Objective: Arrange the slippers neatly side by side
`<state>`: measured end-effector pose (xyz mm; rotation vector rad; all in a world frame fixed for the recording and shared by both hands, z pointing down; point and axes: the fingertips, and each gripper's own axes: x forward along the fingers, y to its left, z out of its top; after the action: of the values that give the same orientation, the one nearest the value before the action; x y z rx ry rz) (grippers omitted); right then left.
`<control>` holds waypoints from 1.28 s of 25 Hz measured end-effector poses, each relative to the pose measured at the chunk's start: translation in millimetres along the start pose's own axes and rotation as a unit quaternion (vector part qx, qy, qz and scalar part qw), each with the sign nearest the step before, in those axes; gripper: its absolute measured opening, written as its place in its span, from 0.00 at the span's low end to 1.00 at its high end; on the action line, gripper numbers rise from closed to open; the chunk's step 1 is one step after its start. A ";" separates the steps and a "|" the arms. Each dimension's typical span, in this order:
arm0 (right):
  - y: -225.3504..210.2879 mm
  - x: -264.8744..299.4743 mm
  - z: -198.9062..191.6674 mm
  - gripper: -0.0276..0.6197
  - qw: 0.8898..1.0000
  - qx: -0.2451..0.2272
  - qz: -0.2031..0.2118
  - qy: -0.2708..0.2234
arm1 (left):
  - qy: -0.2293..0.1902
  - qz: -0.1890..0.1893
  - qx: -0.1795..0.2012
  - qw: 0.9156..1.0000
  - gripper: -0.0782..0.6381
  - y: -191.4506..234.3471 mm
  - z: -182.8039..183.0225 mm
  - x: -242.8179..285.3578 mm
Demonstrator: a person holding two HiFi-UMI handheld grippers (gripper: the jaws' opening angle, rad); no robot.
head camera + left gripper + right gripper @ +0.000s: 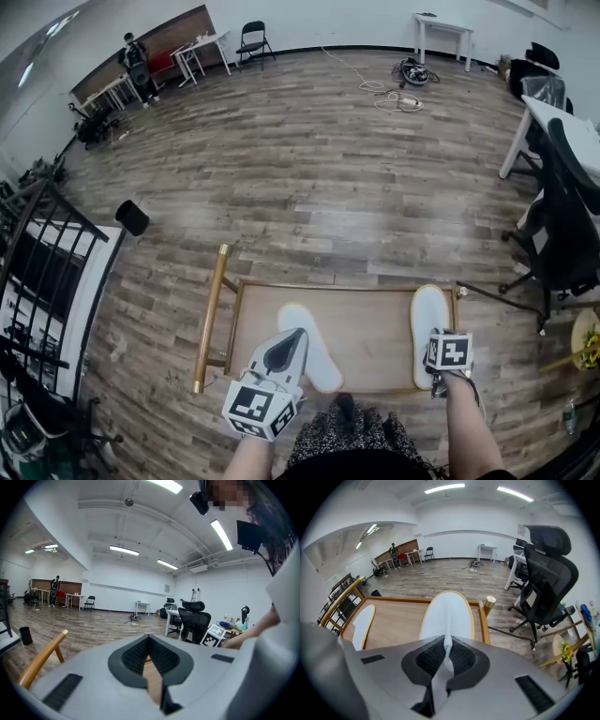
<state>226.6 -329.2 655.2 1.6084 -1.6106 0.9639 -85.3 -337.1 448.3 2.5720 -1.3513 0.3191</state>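
Right gripper view: the right gripper [448,645] is clamped on the near edge of a flat white fabric slipper [447,613].
This slipper lies at the right of the low wooden table [375,323]. The second white slipper [323,370] lies left, partly hidden by the left gripper [292,339], whose jaws are together and empty.

No readable words, brands or numbers are showing anywhere; the white left cube [255,405] and white right cube [449,352] are carrying only black-and-white square marker patterns.

- Head view: high up, looking steeply down on the worktop [375,323].
- Left gripper view: low, looking level across the floor [93,623].
- Right gripper view: tilted down, close to a slipper [447,613]; sees that worktop too.
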 end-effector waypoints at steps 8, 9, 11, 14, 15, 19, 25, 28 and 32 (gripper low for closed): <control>-27.2 13.1 -21.2 0.08 0.999 0.031 -0.022 0.013 | 0.002 -0.002 0.005 1.000 0.10 -5.4 -1.9 -9.8; -28.8 14.4 -20.3 0.08 0.999 0.034 -0.025 0.010 | 0.003 0.001 0.003 1.000 0.10 -4.5 -2.5 -10.9; -30.0 17.0 -18.2 0.08 0.999 0.040 -0.029 0.004 | 0.004 0.005 0.001 1.000 0.10 -2.7 -3.0 -12.8; -28.2 19.1 -16.1 0.08 0.998 0.049 -0.029 0.001 | 0.005 0.008 0.003 1.000 0.10 -0.5 -2.9 -15.9; -27.2 19.0 -16.0 0.08 0.998 0.049 -0.029 0.001 | 0.005 0.009 0.003 1.000 0.10 0.5 -3.3 -17.2; -22.5 17.1 -14.9 0.12 0.999 0.029 -0.020 0.000 | 0.005 0.015 0.001 1.000 0.10 7.0 -5.3 -21.6; -22.9 -1.5 -10.0 0.27 0.999 -0.013 -0.028 -0.014 | 0.001 0.024 -0.005 1.000 0.10 15.9 -6.5 -27.9; -20.9 -20.6 9.7 0.27 0.997 -0.021 -0.053 -0.054 | -0.002 0.029 -0.007 1.000 0.10 18.4 -7.0 -28.8; 27.6 -44.7 48.4 0.27 0.992 -0.012 -0.010 -0.122 | -0.004 0.035 -0.014 0.999 0.10 22.3 -9.5 -28.3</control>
<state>202.7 -348.4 590.8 1.7777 -1.7570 0.7578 -120.4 -324.6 451.2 2.5111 -1.4399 0.3009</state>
